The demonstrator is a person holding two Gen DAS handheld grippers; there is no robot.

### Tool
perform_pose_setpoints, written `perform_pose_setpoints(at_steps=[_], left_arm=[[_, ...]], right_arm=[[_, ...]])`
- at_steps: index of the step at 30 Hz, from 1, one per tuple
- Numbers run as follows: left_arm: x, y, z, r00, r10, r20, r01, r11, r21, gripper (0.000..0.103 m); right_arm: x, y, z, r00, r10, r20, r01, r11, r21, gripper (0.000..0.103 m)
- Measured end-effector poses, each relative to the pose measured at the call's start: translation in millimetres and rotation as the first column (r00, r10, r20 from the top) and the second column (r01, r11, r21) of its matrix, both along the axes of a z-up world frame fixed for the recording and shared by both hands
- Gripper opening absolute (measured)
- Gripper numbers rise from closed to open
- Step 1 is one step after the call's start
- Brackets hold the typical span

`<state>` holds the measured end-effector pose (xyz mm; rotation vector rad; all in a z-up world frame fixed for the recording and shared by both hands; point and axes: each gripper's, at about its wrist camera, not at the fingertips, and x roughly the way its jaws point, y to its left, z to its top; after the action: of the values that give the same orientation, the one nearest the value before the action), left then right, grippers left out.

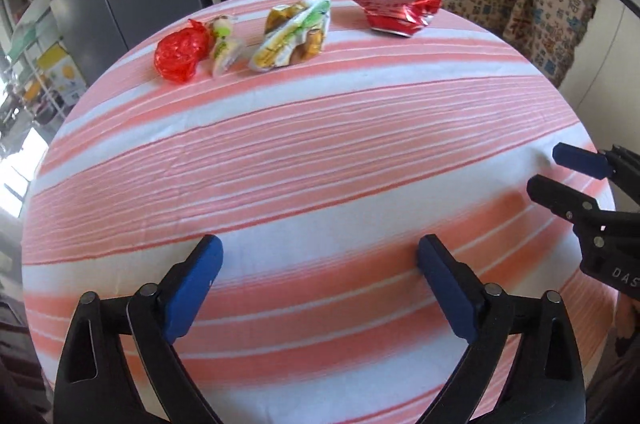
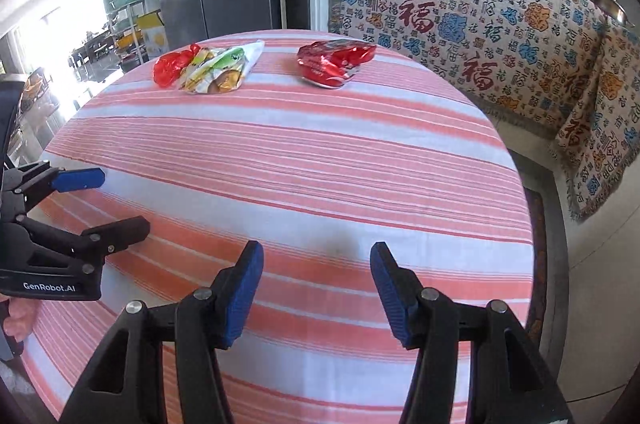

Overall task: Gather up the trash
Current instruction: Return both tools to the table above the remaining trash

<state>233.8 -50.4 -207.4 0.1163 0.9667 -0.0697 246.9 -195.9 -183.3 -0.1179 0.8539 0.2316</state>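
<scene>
Left wrist view: the left hand-held gripper [image 1: 320,264] hangs tilted down over the near part of the round worktop with the pink-and-white striped cloth [image 1: 320,152], its blue pads spread wide with only cloth between them. Along the far edge lie four pieces of trash: a crumpled red cellophane wrapper [image 1: 180,54], just beside it a small pale green-and-white sweet wrapper [image 1: 225,46], then a white, green and yellow snack bag [image 1: 294,34] whose long axis runs from near-left up to far-right, and, apart to the right, a crumpled red foil packet [image 1: 398,11] lying crosswise. The right hand-held gripper [image 1: 556,170] enters from the right edge, empty.

Right wrist view: the right hand-held gripper [image 2: 317,294] points down at the cloth [image 2: 320,160], jaws partly apart and holding nothing. Here the snack bag [image 2: 220,70] overlaps the red cellophane [image 2: 172,66], mostly hiding the small sweet wrapper; the red foil packet [image 2: 336,62] sits alone. The left hand-held gripper [image 2: 116,200] shows side-on at the left, with fingers of a hand [image 2: 20,316] below it.
</scene>
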Motion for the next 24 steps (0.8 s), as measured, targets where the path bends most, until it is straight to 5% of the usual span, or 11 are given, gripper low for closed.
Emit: perform_pose_setpoints(at_steps=[24], left_arm=[[26.2, 59.9, 2.1, 1.000, 0.012, 0.024, -0.011, 1.000, -0.024, 0.103]], right_arm=[[19.5, 14.0, -9.1, 1.000, -0.010, -0.024, 0.010, 1.000, -0.008, 0.064]])
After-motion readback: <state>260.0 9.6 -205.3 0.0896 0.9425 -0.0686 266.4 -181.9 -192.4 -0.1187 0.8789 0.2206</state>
